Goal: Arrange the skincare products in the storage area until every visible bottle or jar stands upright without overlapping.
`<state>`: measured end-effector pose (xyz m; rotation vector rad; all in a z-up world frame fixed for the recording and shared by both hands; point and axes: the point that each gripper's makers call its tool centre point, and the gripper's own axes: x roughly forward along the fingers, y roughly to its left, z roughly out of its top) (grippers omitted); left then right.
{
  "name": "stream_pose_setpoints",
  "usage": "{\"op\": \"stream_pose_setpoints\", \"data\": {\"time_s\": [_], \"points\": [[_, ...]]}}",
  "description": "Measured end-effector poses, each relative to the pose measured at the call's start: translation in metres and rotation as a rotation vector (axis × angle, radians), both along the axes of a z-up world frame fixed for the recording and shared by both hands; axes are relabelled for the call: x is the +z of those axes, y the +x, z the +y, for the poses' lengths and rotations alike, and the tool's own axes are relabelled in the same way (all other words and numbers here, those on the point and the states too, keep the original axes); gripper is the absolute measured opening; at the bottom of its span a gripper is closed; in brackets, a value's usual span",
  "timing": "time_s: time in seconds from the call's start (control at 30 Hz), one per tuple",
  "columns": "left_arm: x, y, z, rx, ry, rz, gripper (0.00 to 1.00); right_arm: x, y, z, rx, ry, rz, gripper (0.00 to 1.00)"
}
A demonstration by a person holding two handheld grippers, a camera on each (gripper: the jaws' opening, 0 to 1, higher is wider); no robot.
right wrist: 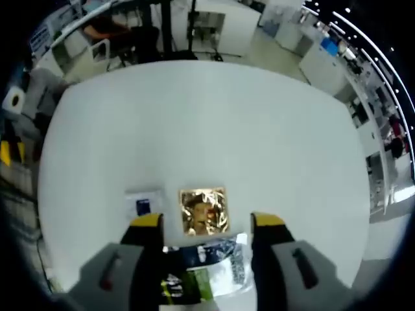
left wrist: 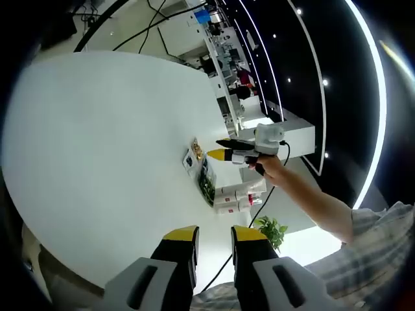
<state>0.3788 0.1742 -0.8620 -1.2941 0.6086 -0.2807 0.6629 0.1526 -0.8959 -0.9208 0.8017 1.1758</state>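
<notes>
On the white table (left wrist: 97, 149) lies a small cluster of skincare items: a gold foil box (left wrist: 194, 147), a small white and blue box (left wrist: 187, 161), a dark green pack (left wrist: 207, 182) and two white bottles with red labels (left wrist: 237, 193) lying on their sides. My right gripper (left wrist: 224, 148) hovers over the cluster, held by a hand. In the right gripper view its jaws stand wide open (right wrist: 207, 221) around the gold box (right wrist: 203, 210), with the white and blue box (right wrist: 144, 204) to the left and the green pack (right wrist: 202, 275) below. My left gripper (left wrist: 214, 237) is low, away from the items, open and holding nothing.
The table edge (left wrist: 194, 272) curves close to my left gripper. A potted plant (left wrist: 271, 229) stands on the floor beyond it. A person's arm in a plaid sleeve (left wrist: 369, 240) reaches in from the right. Desks and chairs (right wrist: 104, 32) stand behind the table.
</notes>
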Motion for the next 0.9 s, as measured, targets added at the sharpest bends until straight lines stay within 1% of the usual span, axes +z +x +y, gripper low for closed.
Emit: {"op": "stream_pose_setpoints", "data": {"time_s": [0.07,0.1,0.17,0.2,0.23,0.3,0.33,0.37,0.4,0.43,0.47,0.5,0.53,0.57,0.63,0.67,0.73,0.77,0.8,0.83,0.9], "points": [[0.003,0.004,-0.002,-0.013,0.0,-0.019,0.21,0.018,-0.009,0.006,-0.024,0.083,-0.014,0.54],[0.005,0.006,-0.003,-0.02,-0.004,-0.025,0.21,0.032,-0.02,0.01,-0.059,0.152,-0.011,0.55],[0.006,0.01,-0.006,-0.048,-0.006,-0.041,0.21,0.053,-0.043,0.013,-0.08,0.252,-0.011,0.55],[0.007,0.011,-0.008,-0.055,-0.006,-0.049,0.21,0.06,-0.051,0.013,-0.079,0.283,-0.012,0.55],[0.007,0.013,-0.009,-0.061,-0.007,-0.054,0.22,0.072,-0.065,0.01,-0.112,0.341,-0.016,0.55],[0.007,0.015,-0.013,-0.076,-0.01,-0.069,0.22,0.088,-0.086,0.006,-0.159,0.434,-0.006,0.56],[0.01,0.017,-0.016,-0.09,-0.002,-0.092,0.22,0.097,-0.104,0.001,-0.19,0.501,0.014,0.57],[0.012,0.018,-0.018,-0.102,0.005,-0.109,0.22,0.104,-0.115,-0.005,-0.215,0.543,0.024,0.59],[0.013,0.018,-0.021,-0.119,0.008,-0.122,0.23,0.113,-0.127,-0.014,-0.27,0.614,0.037,0.61],[0.018,0.02,-0.027,-0.151,0.004,-0.152,0.25,0.119,-0.136,-0.02,-0.3,0.662,0.051,0.62],[0.021,0.02,-0.031,-0.17,0.0,-0.163,0.27,0.124,-0.147,-0.026,-0.314,0.703,0.068,0.62],[0.024,0.023,-0.033,-0.185,0.012,-0.175,0.29,0.125,-0.157,-0.039,-0.362,0.723,0.085,0.63],[0.027,0.025,-0.035,-0.196,0.025,-0.187,0.31,0.124,-0.165,-0.049,-0.377,0.72,0.088,0.66],[0.032,0.028,-0.036,-0.21,0.037,-0.2,0.32,0.126,-0.172,-0.062,-0.409,0.738,0.07,0.67],[0.041,0.032,-0.039,-0.232,0.067,-0.233,0.35,0.13,-0.18,-0.076,-0.44,0.773,0.075,0.68],[0.047,0.036,-0.04,-0.245,0.088,-0.261,0.36,0.13,-0.184,-0.087,-0.475,0.792,0.076,0.69],[0.052,0.04,-0.042,-0.247,0.105,-0.27,0.38,0.134,-0.183,-0.101,-0.526,0.838,0.069,0.71],[0.057,0.043,-0.043,-0.245,0.115,-0.273,0.39,0.137,-0.182,-0.111,-0.577,0.879,0.08,0.71],[0.058,0.043,-0.043,-0.244,0.117,-0.274,0.4,0.138,-0.182,-0.114,-0.588,0.888,0.085,0.71],[0.061,0.045,-0.044,-0.24,0.129,-0.278,0.4,0.138,-0.183,-0.123,-0.613,0.903,0.087,0.72],[0.063,0.045,-0.045,-0.24,0.146,-0.29,0.41,0.139,-0.186,-0.134,-0.611,0.909,0.069,0.75]]}}
